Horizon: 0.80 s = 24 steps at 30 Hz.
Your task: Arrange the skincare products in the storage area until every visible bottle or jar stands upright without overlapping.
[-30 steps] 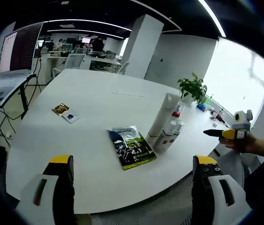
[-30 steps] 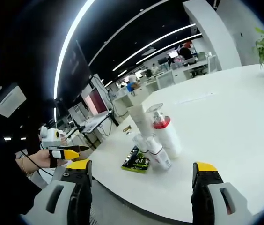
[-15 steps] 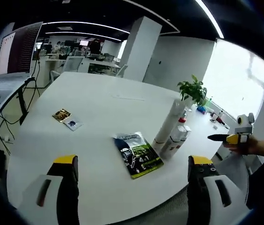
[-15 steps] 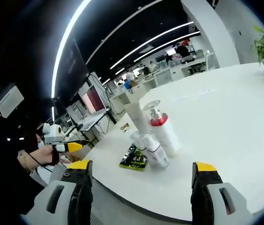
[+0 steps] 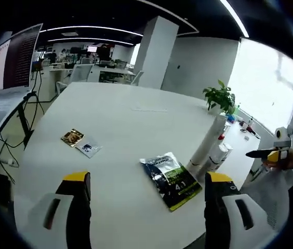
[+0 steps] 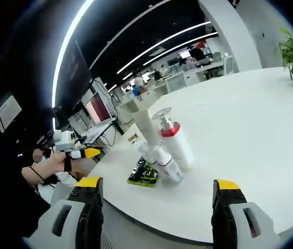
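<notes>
Both tongs spread, empty: right gripper should approach the bottles at twelve o'clock squarely.

From my left gripper, bare round white tabletop stretches ahead. A green-and-black foil pouch lies flat before the tight cluster of tall white skincare bottles, blocking that side. My right gripper faces open table to the red-collared pump bottle.
</notes>
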Motion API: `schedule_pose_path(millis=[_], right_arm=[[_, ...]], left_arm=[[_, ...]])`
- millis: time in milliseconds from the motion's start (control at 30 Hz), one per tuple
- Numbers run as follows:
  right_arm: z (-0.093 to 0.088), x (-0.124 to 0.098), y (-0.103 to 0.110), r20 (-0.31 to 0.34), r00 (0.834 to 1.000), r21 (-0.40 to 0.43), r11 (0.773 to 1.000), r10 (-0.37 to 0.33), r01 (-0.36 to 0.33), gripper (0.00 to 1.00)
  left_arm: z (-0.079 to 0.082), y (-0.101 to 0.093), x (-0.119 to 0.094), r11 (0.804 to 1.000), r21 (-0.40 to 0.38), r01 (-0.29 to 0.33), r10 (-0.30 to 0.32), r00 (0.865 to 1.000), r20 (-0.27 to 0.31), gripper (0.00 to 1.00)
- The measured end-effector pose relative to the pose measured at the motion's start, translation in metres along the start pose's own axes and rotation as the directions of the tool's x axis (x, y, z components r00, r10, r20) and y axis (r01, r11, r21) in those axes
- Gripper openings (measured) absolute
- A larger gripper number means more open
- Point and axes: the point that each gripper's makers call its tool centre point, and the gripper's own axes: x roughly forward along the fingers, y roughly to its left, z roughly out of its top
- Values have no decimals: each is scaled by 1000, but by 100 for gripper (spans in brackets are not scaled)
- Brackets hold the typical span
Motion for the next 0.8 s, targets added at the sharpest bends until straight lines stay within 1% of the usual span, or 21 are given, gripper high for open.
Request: schedule_pose_path(millis=[133, 167, 300, 400, 433, 500, 567, 600, 633, 667, 733, 767, 800], right_arm=[[-2, 1, -3, -18, 1000, 3, 1000, -9, 9, 89], [-3, 1, -3, -22, 1000, 2, 1000, -9, 9, 89], [0, 1, -3, -13, 1000, 14, 1000, -6, 6, 90], [1, 1, -6, -7, 1000, 26, 1000, -17, 17, 89], [1, 1, -6, -7, 1000, 27, 999, -17, 17, 89], [1, 2, -7, -11, 1000, 31, 999, -22, 23, 89], [0, 3, -5, -16, 1000, 34, 999, -25, 25, 89], [-1, 4, -4, -26, 999, 37, 999, -28, 29, 89], [-2, 5, -4, -31, 999, 36, 999, -30, 31, 89], [-2, 5, -3, -37, 999, 34, 999, -31, 33, 88], [-4, 6, -3, -48, 998, 47, 998, -29, 31, 89], [-4, 6, -3, -49, 998, 50, 998, -32, 34, 89], [-5, 6, -3, -53, 998, 55, 998, -36, 39, 89]], left_arm=[[2, 15, 11, 1000, 11, -7, 7, 1000, -19, 80], [2, 23, 15, 1000, 9, -9, 9, 1000, -28, 79], [6, 43, 33, 1000, 24, -18, 19, 999, -43, 77], [9, 52, 44, 999, 42, -24, 26, 998, -56, 76], [10, 46, 43, 998, 50, -28, 31, 998, -61, 75], [14, 57, 56, 998, 57, -39, 43, 996, -73, 72], [16, 65, 65, 997, 62, -43, 48, 996, -79, 72], [17, 71, 73, 995, 80, -58, 64, 994, -84, 72], [17, 73, 76, 994, 88, -66, 73, 993, -89, 71], [17, 82, 85, 992, 104, -77, 87, 992, -91, 70], [17, 93, 98, 988, 129, -87, 100, 990, -98, 68], [17, 97, 102, 985, 146, -96, 112, 988, -103, 66], [16, 107, 109, 978, 176, -113, 134, 985, -110, 65]])
